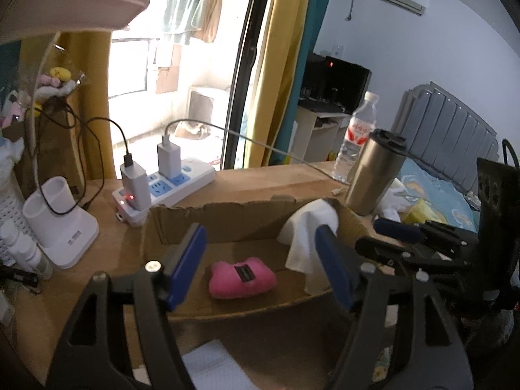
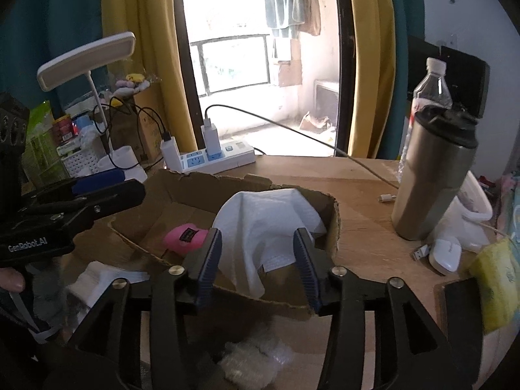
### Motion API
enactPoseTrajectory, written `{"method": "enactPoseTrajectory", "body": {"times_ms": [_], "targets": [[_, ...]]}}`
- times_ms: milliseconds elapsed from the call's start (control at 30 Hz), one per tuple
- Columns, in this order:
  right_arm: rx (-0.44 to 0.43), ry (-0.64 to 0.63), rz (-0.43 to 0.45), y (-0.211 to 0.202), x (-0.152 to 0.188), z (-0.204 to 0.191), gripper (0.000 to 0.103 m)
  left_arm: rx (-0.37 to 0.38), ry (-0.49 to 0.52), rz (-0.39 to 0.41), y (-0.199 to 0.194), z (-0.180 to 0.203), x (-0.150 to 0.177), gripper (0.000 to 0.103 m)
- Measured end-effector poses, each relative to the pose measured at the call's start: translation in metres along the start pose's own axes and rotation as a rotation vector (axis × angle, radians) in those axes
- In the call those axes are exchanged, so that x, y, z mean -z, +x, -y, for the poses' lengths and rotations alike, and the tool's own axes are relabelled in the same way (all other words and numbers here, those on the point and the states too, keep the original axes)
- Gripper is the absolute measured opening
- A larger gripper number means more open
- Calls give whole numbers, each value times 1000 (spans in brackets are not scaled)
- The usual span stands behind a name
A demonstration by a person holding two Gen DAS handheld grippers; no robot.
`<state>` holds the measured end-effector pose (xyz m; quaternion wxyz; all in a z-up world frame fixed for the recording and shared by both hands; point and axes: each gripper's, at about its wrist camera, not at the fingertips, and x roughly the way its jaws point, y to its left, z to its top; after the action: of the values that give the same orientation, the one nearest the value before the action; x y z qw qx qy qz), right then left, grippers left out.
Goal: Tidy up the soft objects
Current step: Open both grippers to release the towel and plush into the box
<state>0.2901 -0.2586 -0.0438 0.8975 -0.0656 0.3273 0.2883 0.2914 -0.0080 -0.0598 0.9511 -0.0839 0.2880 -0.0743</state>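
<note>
Both tongs, left (image 1: 260,260) and right (image 2: 256,260), stand open, gripping nothing, over the box (image 2: 331,227) holding a pink toy (image 1: 240,279) and white cloth (image 2: 260,224).

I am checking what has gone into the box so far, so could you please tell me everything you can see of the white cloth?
The white cloth is a soft, thin, crumpled fabric, plain white. It lies draped over the right corner of the open cardboard box, part inside and one fold hanging over the near wall. It looks limp and at rest. The right gripper stands open just before it, pads not pressing it. A pink plush lies apart from it on the box floor.
</note>
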Motion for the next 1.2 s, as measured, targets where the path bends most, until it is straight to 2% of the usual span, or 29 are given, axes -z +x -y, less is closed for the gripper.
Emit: {"method": "enactPoseTrajectory", "body": {"times_ms": [633,1000,1200], "targets": [[40,-20,75,-61,10,-25,54,25,20,98,-76,8,15,73],[64,4,87,-81,28,-22,56,33,26,100,-94,15,30,76],[74,22,58,-80,44,-16,60,26,15,87,-100,15,45,76]]}}
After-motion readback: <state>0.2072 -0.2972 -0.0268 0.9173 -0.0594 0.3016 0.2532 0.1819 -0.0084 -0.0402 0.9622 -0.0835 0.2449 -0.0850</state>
